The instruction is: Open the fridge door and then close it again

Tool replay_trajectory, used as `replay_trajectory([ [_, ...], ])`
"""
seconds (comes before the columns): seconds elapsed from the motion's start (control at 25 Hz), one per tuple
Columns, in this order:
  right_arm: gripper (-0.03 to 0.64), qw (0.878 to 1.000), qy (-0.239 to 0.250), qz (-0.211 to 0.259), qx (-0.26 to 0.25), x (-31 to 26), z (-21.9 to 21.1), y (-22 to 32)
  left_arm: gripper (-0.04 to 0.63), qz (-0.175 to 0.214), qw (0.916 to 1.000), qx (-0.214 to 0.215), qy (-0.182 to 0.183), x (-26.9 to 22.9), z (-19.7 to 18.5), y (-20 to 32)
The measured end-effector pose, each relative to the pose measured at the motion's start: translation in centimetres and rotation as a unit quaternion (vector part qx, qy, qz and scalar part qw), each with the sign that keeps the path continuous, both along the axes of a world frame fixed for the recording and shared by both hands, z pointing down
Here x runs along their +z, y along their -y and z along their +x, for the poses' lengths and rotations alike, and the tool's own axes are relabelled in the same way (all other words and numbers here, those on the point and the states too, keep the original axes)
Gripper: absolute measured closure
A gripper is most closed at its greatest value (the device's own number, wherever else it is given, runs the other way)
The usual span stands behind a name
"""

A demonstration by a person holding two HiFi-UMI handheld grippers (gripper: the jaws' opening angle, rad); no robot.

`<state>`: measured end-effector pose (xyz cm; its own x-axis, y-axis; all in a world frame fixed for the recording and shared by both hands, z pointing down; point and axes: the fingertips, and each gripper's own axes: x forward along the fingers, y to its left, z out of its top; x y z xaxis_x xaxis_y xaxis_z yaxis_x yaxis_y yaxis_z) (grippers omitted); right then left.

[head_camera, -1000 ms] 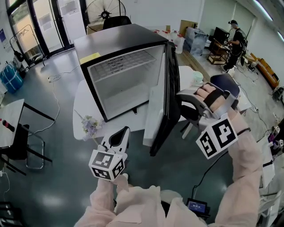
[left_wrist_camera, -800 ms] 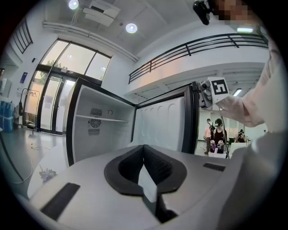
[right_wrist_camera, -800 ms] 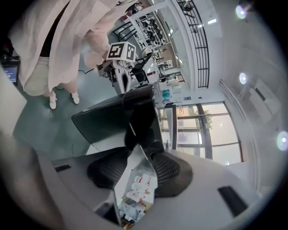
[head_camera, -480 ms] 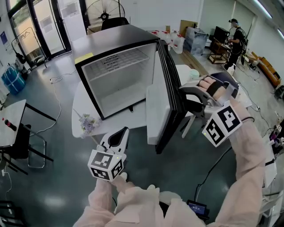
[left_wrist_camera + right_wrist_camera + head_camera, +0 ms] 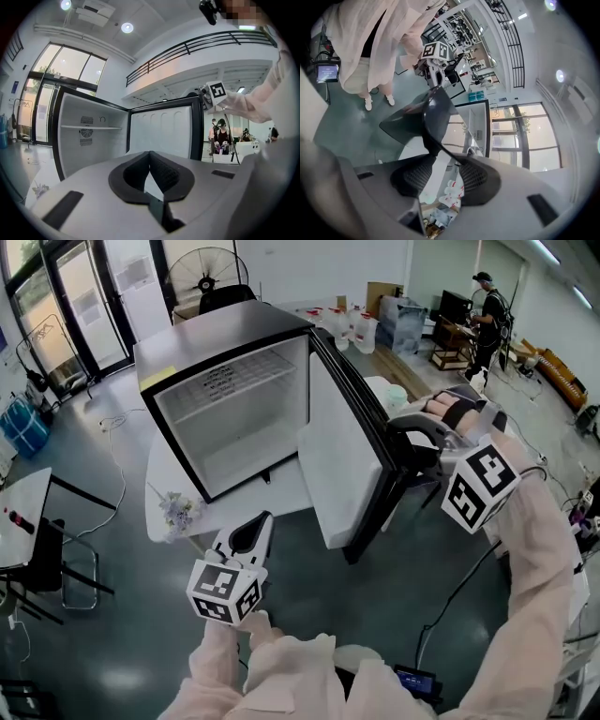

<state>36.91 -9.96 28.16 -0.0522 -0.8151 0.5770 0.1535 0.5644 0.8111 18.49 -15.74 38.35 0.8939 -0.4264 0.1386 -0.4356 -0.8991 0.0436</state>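
Note:
The black fridge (image 5: pixel 225 334) stands on a white table (image 5: pixel 161 474) with its door (image 5: pixel 337 456) swung wide, showing the white, bare inside. My right gripper (image 5: pixel 410 448) is shut on the door's free edge at the right. In the right gripper view the dark door edge (image 5: pixel 433 126) runs between the pads of the right gripper (image 5: pixel 443 176). My left gripper (image 5: pixel 251 532) hangs low in front of the fridge, shut on nothing and touching nothing. In the left gripper view the left gripper (image 5: pixel 151 176) points at the fridge interior (image 5: pixel 89 136) and the door's inner face (image 5: pixel 161 133).
A small bunch of flowers (image 5: pixel 176 510) lies on the table's front left. A black chair (image 5: pixel 42 549) and another white table (image 5: pixel 19 498) stand at the left. A fan (image 5: pixel 202 268) is behind the fridge. A person (image 5: pixel 486 310) stands far back right. A tablet (image 5: pixel 417 678) lies on the floor.
The door has swung further open, its free edge moving right with my right gripper on it. My left gripper has stayed in place.

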Motion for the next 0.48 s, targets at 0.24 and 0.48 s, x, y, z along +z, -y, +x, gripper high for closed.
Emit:
replay_trajectory([
  [0.24,0.445,0.999,-0.028,-0.002,0.023,0.3,3.2,-0.4,0.584,0.003,0.9999,0.016,-0.001,0.0,2.0,-0.2],
  [0.48,0.442,0.998,-0.048,-0.007,0.039,0.0,6.0,-1.2,0.584,0.003,0.9997,0.026,-0.001,-0.4,3.8,-0.7],
])
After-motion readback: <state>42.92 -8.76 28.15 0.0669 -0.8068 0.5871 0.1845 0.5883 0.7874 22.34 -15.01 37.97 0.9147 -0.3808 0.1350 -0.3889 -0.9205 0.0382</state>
